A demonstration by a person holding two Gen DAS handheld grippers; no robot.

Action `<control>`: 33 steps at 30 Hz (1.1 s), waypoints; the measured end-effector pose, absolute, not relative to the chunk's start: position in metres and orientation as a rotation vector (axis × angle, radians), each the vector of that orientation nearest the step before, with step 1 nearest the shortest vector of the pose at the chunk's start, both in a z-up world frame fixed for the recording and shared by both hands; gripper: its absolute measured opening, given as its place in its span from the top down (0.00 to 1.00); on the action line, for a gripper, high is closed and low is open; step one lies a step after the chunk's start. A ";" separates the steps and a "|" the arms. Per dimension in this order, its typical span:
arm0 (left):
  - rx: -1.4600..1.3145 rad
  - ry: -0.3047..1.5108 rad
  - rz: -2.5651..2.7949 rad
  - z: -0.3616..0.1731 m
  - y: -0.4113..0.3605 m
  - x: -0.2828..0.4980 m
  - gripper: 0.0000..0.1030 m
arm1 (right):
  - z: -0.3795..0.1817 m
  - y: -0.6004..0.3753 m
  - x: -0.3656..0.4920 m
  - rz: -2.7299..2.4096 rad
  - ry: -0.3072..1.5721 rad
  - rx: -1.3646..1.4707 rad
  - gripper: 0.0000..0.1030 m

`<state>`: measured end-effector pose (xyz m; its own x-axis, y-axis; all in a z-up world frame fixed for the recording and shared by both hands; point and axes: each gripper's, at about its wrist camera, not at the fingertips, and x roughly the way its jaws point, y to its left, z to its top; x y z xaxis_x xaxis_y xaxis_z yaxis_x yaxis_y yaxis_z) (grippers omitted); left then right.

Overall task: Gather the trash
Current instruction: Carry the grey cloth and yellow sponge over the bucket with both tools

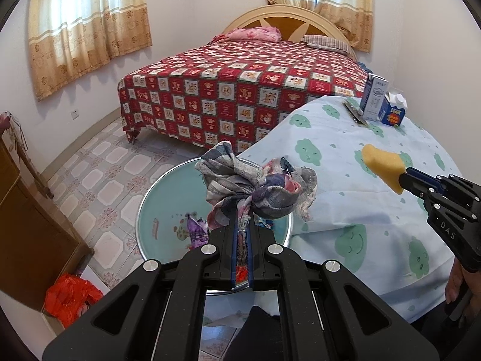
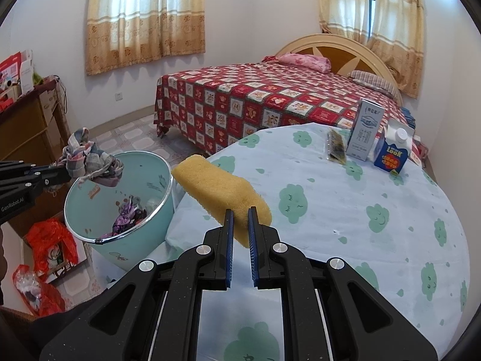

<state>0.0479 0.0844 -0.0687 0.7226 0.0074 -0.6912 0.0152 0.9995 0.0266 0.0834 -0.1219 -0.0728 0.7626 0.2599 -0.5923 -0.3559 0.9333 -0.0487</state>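
My left tool (image 1: 240,234) is clamped tight on a knotted checked rag (image 1: 255,186), and the bundle hangs right over the open mouth of the pale blue bin (image 2: 90,204) that stands on the floor just off the near left edge of the tabletop (image 2: 345,210). My right tool (image 2: 240,225) pinches the near end of a yellow sponge (image 2: 219,192); most of the sponge sticks out past the tips, above the tabletop edge and pointing toward the bin, not yet over it.

I judge the rag is ready to drop, the sponge next. What worries me:

- The rag is soft and frayed, with threads running down between the pads. When I let go, it may snag and dangle instead of falling.
- Part of the rag reaches toward the bin's far rim. It could catch there and slide out onto the tiles.
- The sponge is gripped only at one end, so it can pivot or spring free, and if I release before it is over the bin it lands on the cloth or the floor.
- The two tools are near each other over a small opening; crossing them could knock the bin.

Still on the far right of the tabletop: a tall grey carton (image 2: 365,129), a blue carton (image 2: 393,150) and a dark wrapper (image 2: 335,147).
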 end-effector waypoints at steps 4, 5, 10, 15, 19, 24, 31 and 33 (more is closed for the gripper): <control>0.025 0.763 0.011 -0.069 0.093 0.047 0.96 | -0.073 -0.114 0.085 0.349 0.619 -0.174 0.90; 0.024 0.764 0.014 -0.069 0.095 0.046 0.96 | -0.072 -0.113 0.086 0.351 0.618 -0.177 0.90; 0.017 0.765 0.031 -0.070 0.104 0.046 0.96 | -0.072 -0.104 0.087 0.364 0.616 -0.193 0.90; 0.010 0.764 0.048 -0.071 0.112 0.045 0.96 | -0.074 -0.097 0.088 0.372 0.618 -0.204 0.90; 0.007 0.765 0.063 -0.072 0.118 0.045 0.96 | -0.074 -0.092 0.088 0.379 0.618 -0.213 0.90; 0.005 0.769 0.077 -0.075 0.123 0.045 0.96 | -0.075 -0.085 0.089 0.387 0.616 -0.226 0.90; -0.011 0.771 0.105 -0.075 0.135 0.047 0.96 | -0.074 -0.076 0.093 0.400 0.612 -0.239 0.90; -0.015 0.773 0.113 -0.076 0.139 0.047 0.96 | -0.074 -0.073 0.094 0.403 0.611 -0.244 0.90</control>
